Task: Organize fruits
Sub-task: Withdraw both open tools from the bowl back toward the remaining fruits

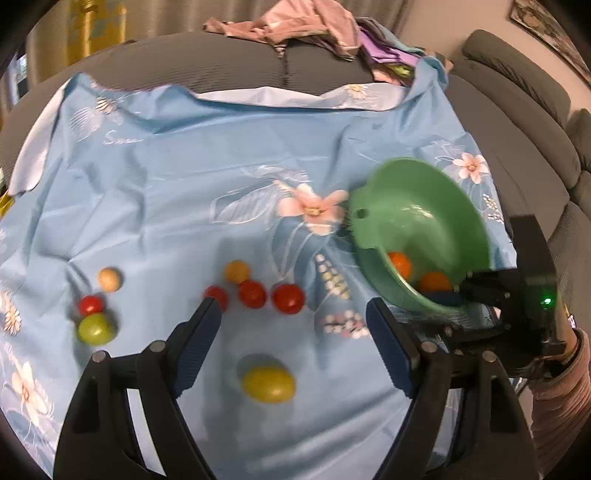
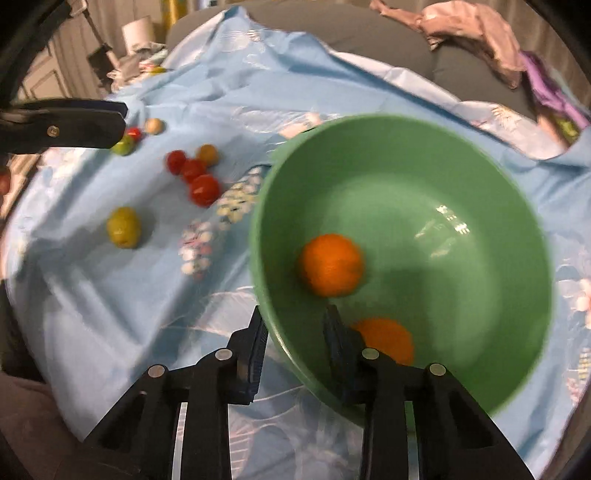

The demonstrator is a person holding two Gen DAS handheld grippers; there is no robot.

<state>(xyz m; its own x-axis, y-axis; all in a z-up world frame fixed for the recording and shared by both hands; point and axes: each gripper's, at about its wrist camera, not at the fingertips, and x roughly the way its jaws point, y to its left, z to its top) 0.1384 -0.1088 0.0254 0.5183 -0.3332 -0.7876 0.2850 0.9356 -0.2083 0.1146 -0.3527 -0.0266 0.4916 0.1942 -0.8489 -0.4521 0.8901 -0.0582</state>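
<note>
My right gripper (image 2: 295,314) is shut on the near rim of the green bowl (image 2: 406,155), one finger outside the wall and one inside. The bowl is tilted and holds two oranges (image 2: 330,264). In the left wrist view the bowl (image 1: 417,192) tips at the right, with the right gripper (image 1: 461,291) on its rim. My left gripper (image 1: 293,306) is open above the blue floral cloth (image 1: 166,177), holding nothing. A yellow-green fruit (image 1: 269,384) lies below its fingers. Three red tomatoes (image 1: 252,293) and a small orange-yellow fruit (image 1: 237,271) lie just beyond the fingertips.
At the left of the cloth lie a beige ball (image 1: 109,279), a red tomato (image 1: 90,304) and a green fruit (image 1: 95,328). The cloth covers a grey sofa (image 1: 517,122). Crumpled pink and purple clothes (image 1: 314,26) are heaped behind.
</note>
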